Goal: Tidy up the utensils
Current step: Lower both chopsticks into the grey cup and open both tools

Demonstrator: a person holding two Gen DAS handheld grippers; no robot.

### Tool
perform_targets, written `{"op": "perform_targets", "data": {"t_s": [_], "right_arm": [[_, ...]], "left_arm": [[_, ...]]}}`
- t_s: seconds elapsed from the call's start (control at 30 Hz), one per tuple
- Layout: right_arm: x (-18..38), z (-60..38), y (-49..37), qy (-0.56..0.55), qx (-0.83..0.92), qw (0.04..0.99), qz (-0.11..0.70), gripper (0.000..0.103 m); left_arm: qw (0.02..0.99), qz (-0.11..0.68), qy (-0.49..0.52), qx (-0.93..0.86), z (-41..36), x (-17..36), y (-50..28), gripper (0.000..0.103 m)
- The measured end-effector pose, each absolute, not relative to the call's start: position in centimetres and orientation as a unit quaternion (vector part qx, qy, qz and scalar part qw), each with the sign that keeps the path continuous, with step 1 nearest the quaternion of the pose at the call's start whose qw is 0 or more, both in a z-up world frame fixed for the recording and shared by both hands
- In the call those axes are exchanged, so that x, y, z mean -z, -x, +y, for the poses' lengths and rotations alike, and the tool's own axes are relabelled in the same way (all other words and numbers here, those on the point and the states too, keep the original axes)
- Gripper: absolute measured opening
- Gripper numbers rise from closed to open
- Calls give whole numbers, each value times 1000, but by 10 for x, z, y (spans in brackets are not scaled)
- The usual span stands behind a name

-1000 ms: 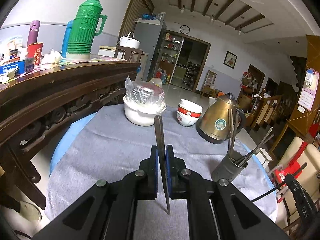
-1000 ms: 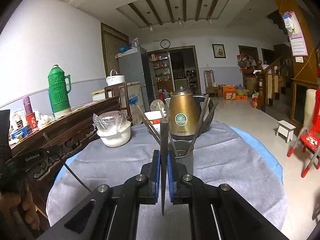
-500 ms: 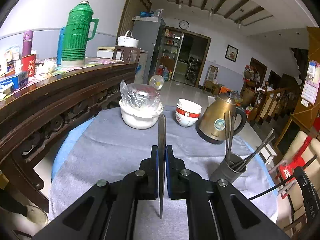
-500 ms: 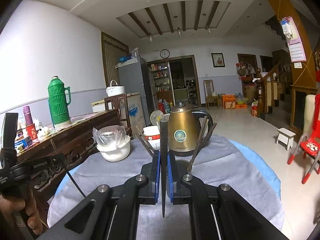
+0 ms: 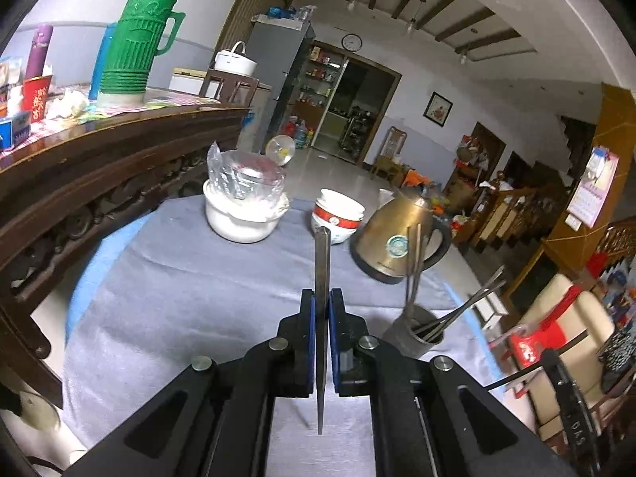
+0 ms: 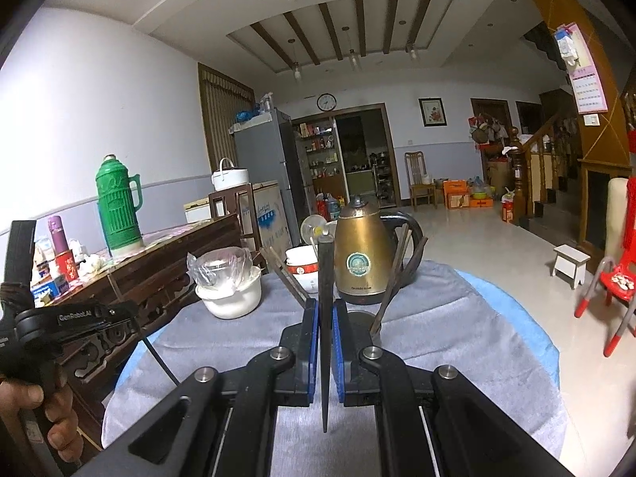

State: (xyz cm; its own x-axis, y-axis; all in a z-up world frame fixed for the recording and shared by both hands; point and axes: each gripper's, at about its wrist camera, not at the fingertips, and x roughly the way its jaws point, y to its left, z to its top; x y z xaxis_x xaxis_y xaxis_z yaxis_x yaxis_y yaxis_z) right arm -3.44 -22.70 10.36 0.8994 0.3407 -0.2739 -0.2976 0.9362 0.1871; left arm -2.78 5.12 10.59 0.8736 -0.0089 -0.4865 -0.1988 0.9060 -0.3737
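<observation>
My left gripper [image 5: 321,310] is shut on a flat metal utensil [image 5: 322,262] that stands upright between the pads, above the grey cloth. A grey utensil cup [image 5: 417,332] with several metal chopsticks stands to its right. My right gripper [image 6: 326,318] is shut on a dark upright utensil [image 6: 326,274]. The same cup [image 6: 363,322] sits just behind it, mostly hidden, with dark chopsticks [image 6: 397,274] sticking out.
A brass kettle [image 5: 397,242], a red-and-white bowl stack [image 5: 338,214] and a white bowl with a plastic bag [image 5: 242,210] stand at the back of the round table [image 5: 179,302]. A carved wooden sideboard [image 5: 99,167] with a green thermos [image 5: 135,43] runs along the left.
Both grippers have lifted and pulled back a little from the table, each holding its utensil. The cup now sits lower and partly hidden in the right wrist view.
</observation>
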Motion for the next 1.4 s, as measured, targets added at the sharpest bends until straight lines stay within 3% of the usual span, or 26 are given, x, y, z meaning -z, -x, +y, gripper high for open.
{"op": "perform_targets", "data": {"t_s": [0.67, 1.4], "right_arm": [[-186, -249, 11, -68, -144, 987, 37, 7], [-146, -216, -84, -36, -156, 980, 114, 8]], "left_arm": [[969, 133, 206, 38, 1, -202, -24, 6], [961, 202, 183, 52, -33, -157, -110, 6]]}}
